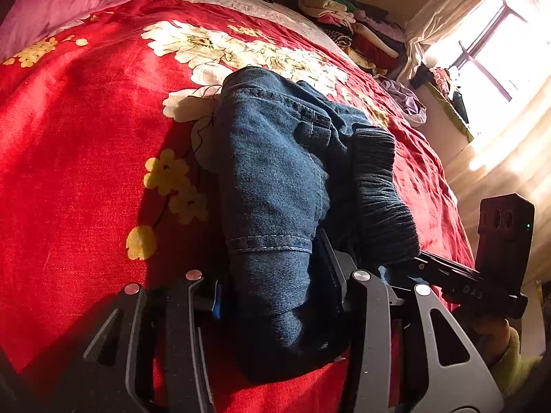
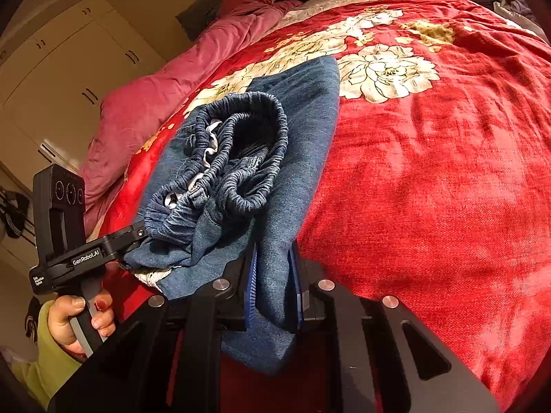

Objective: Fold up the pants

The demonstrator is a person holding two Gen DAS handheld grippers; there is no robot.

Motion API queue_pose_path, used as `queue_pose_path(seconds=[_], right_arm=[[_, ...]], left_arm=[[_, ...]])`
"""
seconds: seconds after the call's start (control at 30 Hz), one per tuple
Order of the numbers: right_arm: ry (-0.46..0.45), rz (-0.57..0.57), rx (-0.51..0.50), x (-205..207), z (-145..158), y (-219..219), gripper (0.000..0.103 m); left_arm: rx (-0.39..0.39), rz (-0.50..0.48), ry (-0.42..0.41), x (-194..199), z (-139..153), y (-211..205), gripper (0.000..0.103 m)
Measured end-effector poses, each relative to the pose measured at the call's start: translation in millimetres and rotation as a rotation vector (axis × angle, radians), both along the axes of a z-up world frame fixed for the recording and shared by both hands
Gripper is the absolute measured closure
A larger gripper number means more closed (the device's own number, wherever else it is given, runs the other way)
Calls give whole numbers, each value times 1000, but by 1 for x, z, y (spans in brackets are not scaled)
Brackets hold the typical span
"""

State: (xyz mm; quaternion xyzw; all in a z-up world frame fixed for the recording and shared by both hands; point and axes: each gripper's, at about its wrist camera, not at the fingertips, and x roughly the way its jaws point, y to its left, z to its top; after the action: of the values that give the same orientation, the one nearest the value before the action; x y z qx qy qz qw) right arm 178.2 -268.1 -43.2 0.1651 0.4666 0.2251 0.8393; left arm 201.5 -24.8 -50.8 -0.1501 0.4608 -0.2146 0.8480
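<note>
A pair of dark blue denim pants with a ribbed elastic waistband [image 1: 275,172] is seen bunched on a red velvety bedspread printed with cream and yellow flowers [image 1: 86,172], lying from the centre of the left wrist view down toward 6 o'clock. The left gripper [image 1: 275,292] is clenched on a hemmed fold of the denim, the cloth being pinched between its black fingers [image 1: 193,309]. In the right wrist view the same pants [image 2: 303,130] are spread from 12 o'clock to 6 o'clock, with the gathered waistband [image 2: 255,148] heaped on top, left of centre. The right gripper [image 2: 273,292] is closed on a thick edge of the fabric, which is held between its blue-ribbed pads [image 2: 250,289]. A crumpled pink quilt [image 2: 148,103] is seen at 10 o'clock, touching the bedspread. A stack of folded clothes [image 1: 347,24] is seen at 1 o'clock in the left wrist view, beside a sunlit window [image 1: 499,51].
</note>
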Motion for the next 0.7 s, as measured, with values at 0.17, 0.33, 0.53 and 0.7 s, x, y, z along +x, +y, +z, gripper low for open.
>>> queue_pose_path(seconds=[0.17,0.33,0.53,0.7], right_arm=[[-27,-8,-35,-6,8,2,80],[-67,-17,-104,-11,15,4,72],[-129,-32,-187,-16,28,6,56],[-165,-46,-211,-19,39,6,52]], left_arm=[[25,4,-16,-2,4,-2,61],[25,11,-23,-4,7,0,57],[21,24,-41,-9,15,1,53],[26,33,-64,-13,25,3,45]])
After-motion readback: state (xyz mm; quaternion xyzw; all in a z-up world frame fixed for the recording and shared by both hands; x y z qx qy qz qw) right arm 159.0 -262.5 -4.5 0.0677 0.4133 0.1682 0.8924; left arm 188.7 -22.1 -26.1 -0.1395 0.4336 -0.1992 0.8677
